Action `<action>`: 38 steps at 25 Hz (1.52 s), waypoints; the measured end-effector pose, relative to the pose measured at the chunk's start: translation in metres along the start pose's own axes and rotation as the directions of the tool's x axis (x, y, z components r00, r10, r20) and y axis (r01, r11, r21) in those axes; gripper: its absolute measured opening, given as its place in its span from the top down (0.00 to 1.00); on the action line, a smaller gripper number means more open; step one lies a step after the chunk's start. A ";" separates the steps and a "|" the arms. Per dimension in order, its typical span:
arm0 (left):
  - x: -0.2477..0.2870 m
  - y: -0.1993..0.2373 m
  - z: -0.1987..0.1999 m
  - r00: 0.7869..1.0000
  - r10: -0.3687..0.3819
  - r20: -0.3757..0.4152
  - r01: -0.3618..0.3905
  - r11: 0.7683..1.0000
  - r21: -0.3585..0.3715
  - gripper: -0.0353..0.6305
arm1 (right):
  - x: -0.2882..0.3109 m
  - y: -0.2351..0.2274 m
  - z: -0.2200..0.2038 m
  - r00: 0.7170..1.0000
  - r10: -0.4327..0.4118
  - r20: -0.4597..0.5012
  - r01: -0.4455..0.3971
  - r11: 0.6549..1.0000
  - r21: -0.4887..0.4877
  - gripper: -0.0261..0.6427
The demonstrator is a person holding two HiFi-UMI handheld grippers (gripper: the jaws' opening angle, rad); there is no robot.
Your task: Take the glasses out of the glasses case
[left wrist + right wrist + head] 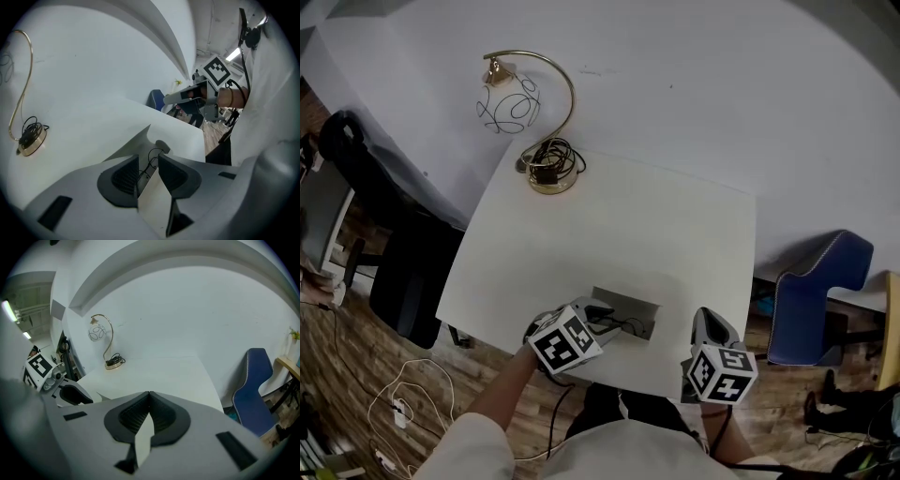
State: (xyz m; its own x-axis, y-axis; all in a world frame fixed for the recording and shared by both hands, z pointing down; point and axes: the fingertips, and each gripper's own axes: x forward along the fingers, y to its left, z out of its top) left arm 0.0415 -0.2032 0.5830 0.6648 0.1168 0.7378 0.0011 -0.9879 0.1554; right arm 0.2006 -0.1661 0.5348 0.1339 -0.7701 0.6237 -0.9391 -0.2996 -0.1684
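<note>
White table (609,225) against a plain white wall (722,94). Wood floor (356,375) with loose cables at left. Brass arc lamp (548,176) with a clear globe shade stood at the table's far left corner, its cord coiled on the base. Black chair (408,272) was left of the table and a blue chair (820,300) to the right.

Glasses case (628,305) was grey, rectangular and open, lying at the table's near edge. Glasses (628,326) were inside it: thin dark wire frame, details too small to tell.

Left gripper (148,164) was over the case's near left end, jaws released with a clear gap, frame wire seen beyond the gap, pads not pressing on it. Right gripper (149,393) was just right of the case, jaws clenched together, holding nothing.
</note>
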 end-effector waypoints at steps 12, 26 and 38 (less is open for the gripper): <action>0.014 -0.004 -0.011 0.966 -0.161 -0.201 0.200 0.961 0.192 0.73 | 0.000 -0.010 -0.018 0.999 -0.030 -0.032 0.031 0.999 0.036 0.91; 0.035 -0.010 -0.018 0.922 -0.183 -0.341 0.299 0.895 0.330 0.76 | -0.007 -0.021 -0.030 0.997 -0.058 -0.047 0.062 0.995 0.072 0.91; 0.044 -0.007 -0.024 0.849 -0.253 -0.464 0.423 0.852 0.308 0.80 | -0.017 -0.036 -0.041 0.993 -0.099 -0.057 0.105 0.988 0.111 0.91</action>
State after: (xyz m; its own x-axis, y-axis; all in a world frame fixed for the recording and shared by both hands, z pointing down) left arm 0.0524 -0.1882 0.6302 0.2171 0.3968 0.8919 0.5117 -0.8243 0.2422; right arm 0.2197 -0.1194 0.5613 0.2077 -0.7034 0.6798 -0.8789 -0.4393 -0.1860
